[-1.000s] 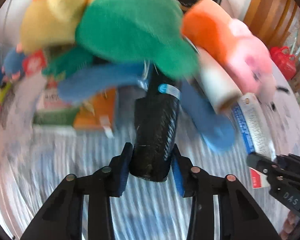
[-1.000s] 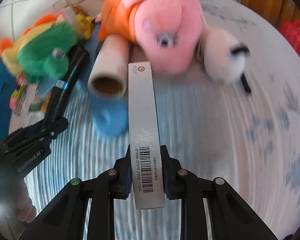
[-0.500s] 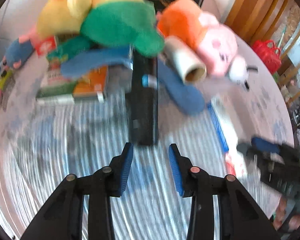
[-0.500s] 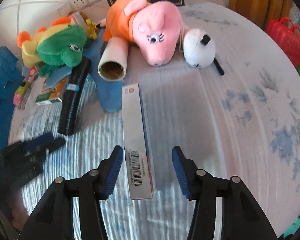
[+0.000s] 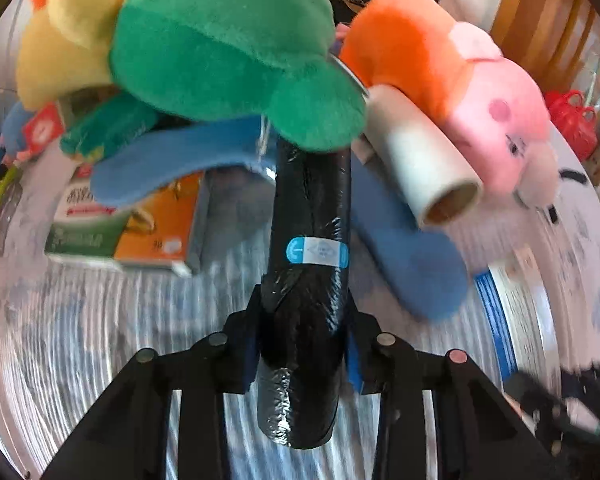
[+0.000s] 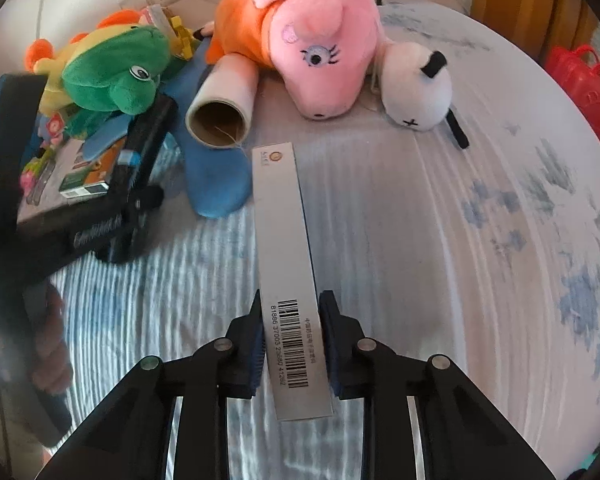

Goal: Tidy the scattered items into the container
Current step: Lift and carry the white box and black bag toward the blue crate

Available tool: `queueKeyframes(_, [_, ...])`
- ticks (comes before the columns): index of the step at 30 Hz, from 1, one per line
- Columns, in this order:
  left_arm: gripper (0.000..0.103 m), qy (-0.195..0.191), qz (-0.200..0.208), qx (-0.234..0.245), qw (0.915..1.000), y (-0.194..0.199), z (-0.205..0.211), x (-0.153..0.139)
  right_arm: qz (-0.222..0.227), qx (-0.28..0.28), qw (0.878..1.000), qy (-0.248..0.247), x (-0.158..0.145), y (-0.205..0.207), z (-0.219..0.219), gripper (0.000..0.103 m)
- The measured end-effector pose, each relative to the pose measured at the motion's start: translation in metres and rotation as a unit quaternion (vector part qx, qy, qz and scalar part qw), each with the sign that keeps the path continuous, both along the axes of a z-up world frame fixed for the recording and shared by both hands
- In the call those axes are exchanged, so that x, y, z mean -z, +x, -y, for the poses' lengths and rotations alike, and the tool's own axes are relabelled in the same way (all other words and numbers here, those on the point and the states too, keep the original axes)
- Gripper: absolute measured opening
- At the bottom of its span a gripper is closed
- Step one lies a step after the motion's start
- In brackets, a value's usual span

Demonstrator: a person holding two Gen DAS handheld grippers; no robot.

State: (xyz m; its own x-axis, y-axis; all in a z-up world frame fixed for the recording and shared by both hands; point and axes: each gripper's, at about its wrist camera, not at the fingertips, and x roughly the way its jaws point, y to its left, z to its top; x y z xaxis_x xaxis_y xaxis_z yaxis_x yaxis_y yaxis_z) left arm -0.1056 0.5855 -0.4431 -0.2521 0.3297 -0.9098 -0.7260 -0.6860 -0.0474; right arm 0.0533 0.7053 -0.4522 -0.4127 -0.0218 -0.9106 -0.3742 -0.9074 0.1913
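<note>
Right gripper (image 6: 291,340): clamped on the barcode end of the long white box (image 6: 288,264), jaws just closed, so it can lift end-first
Left gripper (image 5: 302,344): jaws just closed on the black roll (image 5: 306,280), left of the box
Cardboard tube (image 6: 222,106): beyond the box's far end
Container: unseen (perhaps off-frame)

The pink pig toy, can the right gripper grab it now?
Probably not yet. The right gripper is shut on the long white box, so it has no free jaws. The pink pig toy lies beyond the box's far end.
</note>
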Motion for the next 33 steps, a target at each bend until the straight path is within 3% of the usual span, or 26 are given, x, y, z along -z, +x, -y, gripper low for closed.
queueKeyframes(5, [0.033,0.003,0.022,-0.009,0.9997,0.027,0.025,0.029,-0.001,-0.035,0.999,-0.014,-0.001,0.000,0.012,0.023])
queueKeyframes(10, [0.035,-0.011,0.000,-0.016,0.9998,0.040,0.020,0.057,0.001,-0.032,0.999,-0.009,0.004,0.001,0.015,0.028])
queueKeyframes(13, [0.048,-0.013,0.007,-0.032,0.9994,0.032,0.003,0.076,-0.002,-0.033,0.999,0.001,0.004,0.001,0.015,0.028])
queueKeyframes(15, [0.071,-0.026,-0.009,-0.049,0.9984,0.030,-0.007,0.087,-0.010,-0.031,0.999,0.003,0.004,0.002,0.016,0.028])
queueKeyframes(17, [0.078,-0.021,0.000,-0.070,0.9973,0.022,-0.010,0.101,-0.021,-0.026,0.999,-0.002,0.005,0.005,0.014,0.028])
queueKeyframes(22, [0.075,-0.006,-0.012,-0.075,0.9971,0.023,-0.022,0.125,-0.039,-0.013,0.999,-0.026,0.006,0.010,0.008,0.028])
queueKeyframes(26, [0.036,0.000,-0.011,-0.044,0.9990,0.034,-0.038,0.135,-0.037,-0.014,0.999,-0.034,0.005,0.010,0.006,0.033])
queueKeyframes(27, [0.036,-0.003,-0.013,-0.039,0.9991,0.037,-0.042,0.137,-0.036,-0.016,0.999,-0.028,0.004,0.010,0.008,0.032])
queueKeyframes(29, [0.035,-0.005,-0.009,-0.039,0.9992,0.041,-0.047,0.144,-0.025,-0.013,1.000,-0.014,0.003,0.011,0.014,0.023])
queueKeyframes(30, [0.035,-0.008,-0.012,-0.106,0.9942,0.043,-0.047,0.146,-0.024,-0.013,0.999,-0.017,0.003,0.011,0.017,0.023])
queueKeyframes(31, [0.035,-0.013,-0.019,-0.180,0.9835,0.044,-0.045,0.147,-0.026,-0.014,0.999,-0.017,0.002,0.013,0.022,0.023])
queueKeyframes(33, [0.035,-0.018,-0.035,-0.190,0.9811,0.046,-0.038,0.146,-0.034,-0.018,0.999,-0.010,-0.005,0.020,0.030,0.022])
